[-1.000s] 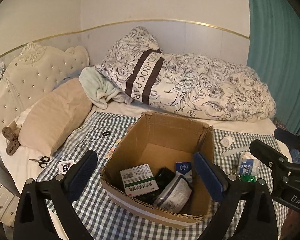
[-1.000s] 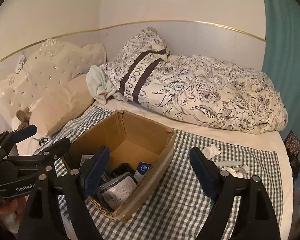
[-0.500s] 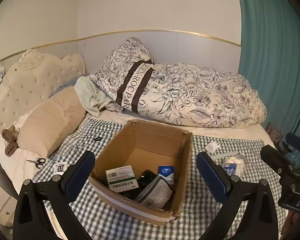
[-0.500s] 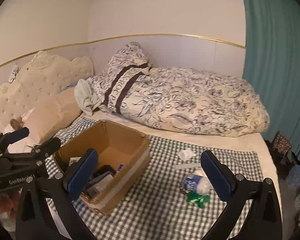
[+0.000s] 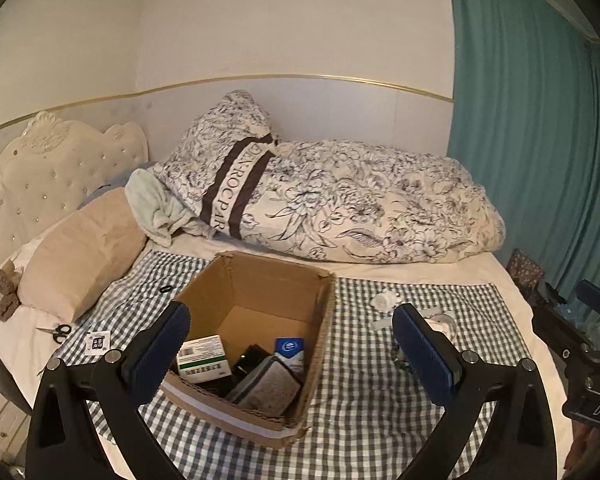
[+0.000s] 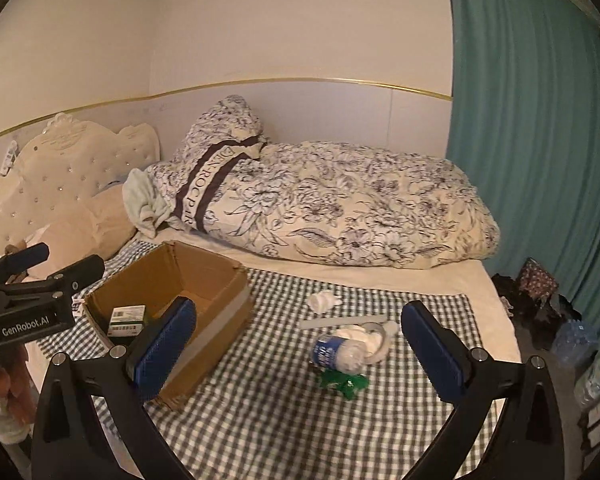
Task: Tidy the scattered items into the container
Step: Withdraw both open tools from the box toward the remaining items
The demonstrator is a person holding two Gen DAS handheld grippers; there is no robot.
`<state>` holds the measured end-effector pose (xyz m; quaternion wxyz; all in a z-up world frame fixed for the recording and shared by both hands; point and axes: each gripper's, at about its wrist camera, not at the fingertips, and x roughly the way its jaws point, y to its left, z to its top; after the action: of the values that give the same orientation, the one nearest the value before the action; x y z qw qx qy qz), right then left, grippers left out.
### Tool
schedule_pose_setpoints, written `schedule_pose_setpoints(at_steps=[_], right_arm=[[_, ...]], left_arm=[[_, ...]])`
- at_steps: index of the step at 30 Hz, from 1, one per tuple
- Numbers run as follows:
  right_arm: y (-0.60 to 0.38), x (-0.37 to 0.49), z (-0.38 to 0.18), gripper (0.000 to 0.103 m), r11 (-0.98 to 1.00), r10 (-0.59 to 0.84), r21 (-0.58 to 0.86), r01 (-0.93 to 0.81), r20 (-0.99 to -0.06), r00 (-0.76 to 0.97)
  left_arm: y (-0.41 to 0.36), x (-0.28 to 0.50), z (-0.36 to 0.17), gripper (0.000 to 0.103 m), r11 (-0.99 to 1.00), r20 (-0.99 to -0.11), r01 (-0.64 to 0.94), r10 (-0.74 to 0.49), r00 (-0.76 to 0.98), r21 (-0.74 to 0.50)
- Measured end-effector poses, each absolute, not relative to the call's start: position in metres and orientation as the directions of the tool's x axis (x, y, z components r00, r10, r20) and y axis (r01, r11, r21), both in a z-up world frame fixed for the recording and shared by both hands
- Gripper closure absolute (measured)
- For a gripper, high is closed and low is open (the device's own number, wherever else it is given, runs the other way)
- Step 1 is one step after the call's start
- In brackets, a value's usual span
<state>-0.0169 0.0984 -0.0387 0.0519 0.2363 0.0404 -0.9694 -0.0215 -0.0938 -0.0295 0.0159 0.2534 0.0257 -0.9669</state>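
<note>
Right wrist view: cardboard box [image 6: 168, 312] sits left-centre on the checked cloth [image 6: 284, 408], already holding a green-and-white carton [image 6: 127, 319]; left wrist view adds a blue-topped carton [image 5: 290, 350] and a grey pouch [image 5: 268, 390] inside. Scattered items lie right of the box: crushed plastic bottle [image 6: 340, 354], green wrapper [image 6: 344, 384] touching its near side, white cloth wad [image 6: 374, 334] just behind, flat white strip [image 6: 342, 322], crumpled tissue [image 6: 323, 301] farther back. Right gripper [image 6: 296, 348] is spread wide and empty, framing the bottle but above it. Left gripper [image 5: 290, 354] is also wide and empty, over the box. Left of the box: scissors [image 5: 54, 330], small card [image 5: 97, 343], black ring [image 5: 165, 289].

Risks: the bottle looks round and crushed, so a pinch may roll or squirt it out. Soft bedding could sag under a push. Wrapper or cloth may get snagged along. The box's near edge looks torn and could catch on drop-in.
</note>
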Motion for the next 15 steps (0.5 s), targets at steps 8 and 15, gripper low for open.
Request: schedule_pose_setpoints(at_steps=[8, 15], right_arm=[[0.142, -0.005, -0.035, 0.0, -0.997, -0.033, -0.051, 0.063, -0.461, -0.887], [0.174, 0.005, -0.032, 0.0, -0.999, -0.001, -0.044, 0.024, -0.457, -0.889]], left_arm=[[-0.065, -0.022, -0.027, 0.0, -0.999, -0.487, 0.009, 0.009, -0.873, -0.034], [-0.033, -0.019, -0.023, 0.0, -0.999, -0.476, -0.04, 0.049, -0.878, -0.03]])
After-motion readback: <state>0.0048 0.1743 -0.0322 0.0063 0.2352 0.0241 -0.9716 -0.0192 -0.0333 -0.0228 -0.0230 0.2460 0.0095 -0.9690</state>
